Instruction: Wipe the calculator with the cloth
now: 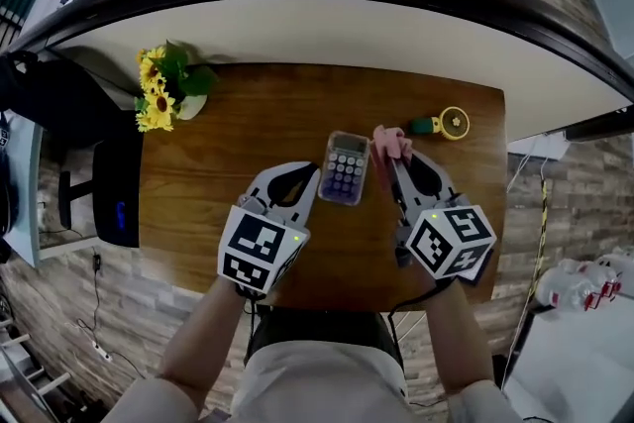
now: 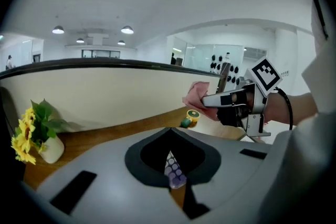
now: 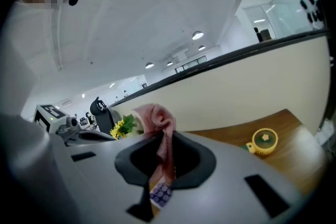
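Both shut, R gripper [image 1: 388, 159] pinching cloth [image 1: 392, 142] just beside calculator [image 1: 345, 169], L gripper [image 1: 314, 171] tips together, nothing btwn

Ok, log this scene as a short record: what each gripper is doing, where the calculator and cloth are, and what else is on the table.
surface: wooden table
calculator: mid-table, keys up, between the two grippers
left gripper: jaws close together, tips at the calculator's left edge, nothing held
right gripper: shut on the pink cloth
cloth position: bunched at the calculator's upper right edge; contact unclear
other items: sunflowers in a vase at the far left corner; yellow round item at the far right
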